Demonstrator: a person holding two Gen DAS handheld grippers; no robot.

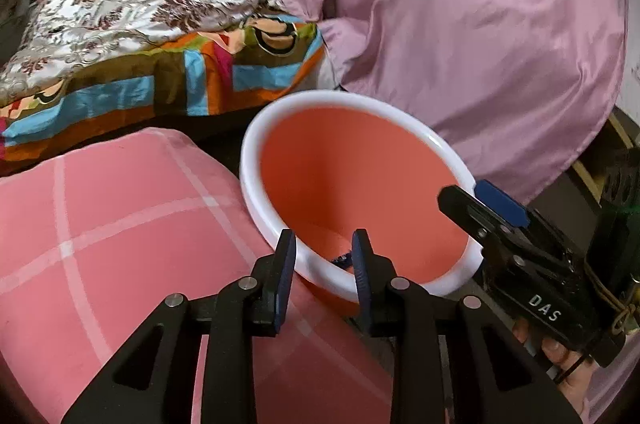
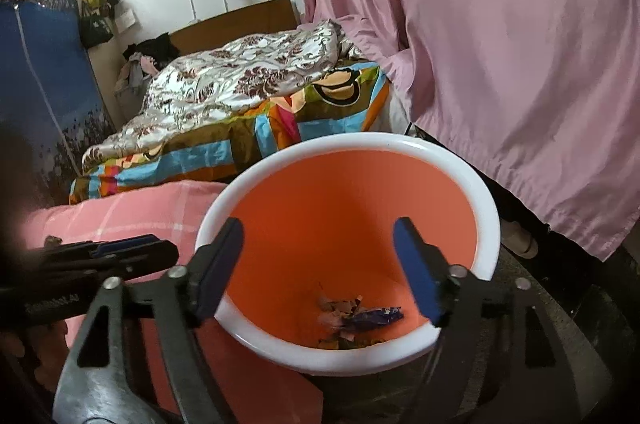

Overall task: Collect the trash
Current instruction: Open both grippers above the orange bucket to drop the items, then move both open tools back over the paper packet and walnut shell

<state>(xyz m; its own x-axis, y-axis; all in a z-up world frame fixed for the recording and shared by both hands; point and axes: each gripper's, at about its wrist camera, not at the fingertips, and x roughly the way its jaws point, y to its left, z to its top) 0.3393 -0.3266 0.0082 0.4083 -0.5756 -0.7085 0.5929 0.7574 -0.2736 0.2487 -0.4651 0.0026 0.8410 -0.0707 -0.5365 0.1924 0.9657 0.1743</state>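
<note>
An orange bin with a white rim (image 1: 256, 152) (image 2: 490, 208) stands beside the bed. At its bottom lie a dark blue wrapper (image 2: 374, 317) and brown scraps (image 2: 336, 308); a bit of the wrapper shows in the left wrist view (image 1: 341, 260). My left gripper (image 1: 324, 248) is open and empty, its fingers over the bin's near rim. My right gripper (image 2: 320, 264) is open wide and empty above the bin's mouth; it also shows in the left wrist view (image 1: 480, 204) at the bin's right rim. The left gripper shows at the left in the right wrist view (image 2: 132, 248).
A pink checked pillow (image 1: 100, 224) lies left of the bin. A striped blanket (image 1: 160, 84) and a floral quilt (image 1: 120, 8) are on the bed behind. A pink curtain (image 1: 460, 24) hangs at the right. A blue wardrobe (image 2: 40, 84) stands far left.
</note>
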